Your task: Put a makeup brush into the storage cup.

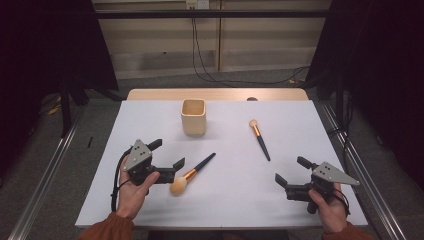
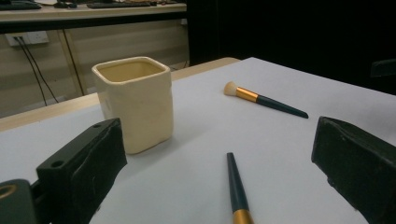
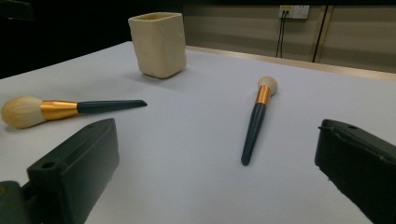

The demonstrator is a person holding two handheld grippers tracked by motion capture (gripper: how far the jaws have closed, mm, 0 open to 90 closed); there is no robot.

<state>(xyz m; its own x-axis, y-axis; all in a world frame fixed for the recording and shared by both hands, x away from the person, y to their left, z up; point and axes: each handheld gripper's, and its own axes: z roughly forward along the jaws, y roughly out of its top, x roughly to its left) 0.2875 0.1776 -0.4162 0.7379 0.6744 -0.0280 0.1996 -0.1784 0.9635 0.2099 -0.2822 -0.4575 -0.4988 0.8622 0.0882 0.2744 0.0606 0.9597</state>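
Observation:
A cream square cup (image 1: 193,117) stands upright at the back middle of the white table top (image 1: 300,120). A large dark-handled brush (image 1: 196,171) with a gold ferrule and pale bristles lies front left. Its bristle head points at the person. A smaller brush (image 1: 260,140) of the same kind lies right of the cup. My left gripper (image 1: 168,153) is open just left of the large brush, empty. My right gripper (image 1: 290,170) is open at the front right, empty. The left gripper view shows the cup (image 2: 137,105) and the large brush's handle (image 2: 237,186) between the jaws.
A wooden strip (image 1: 215,94) runs along the table's far edge. Metal rails (image 1: 360,165) flank the table on both sides. Cables (image 1: 210,75) trail on the floor behind it. Dark curtains hang at the left and right.

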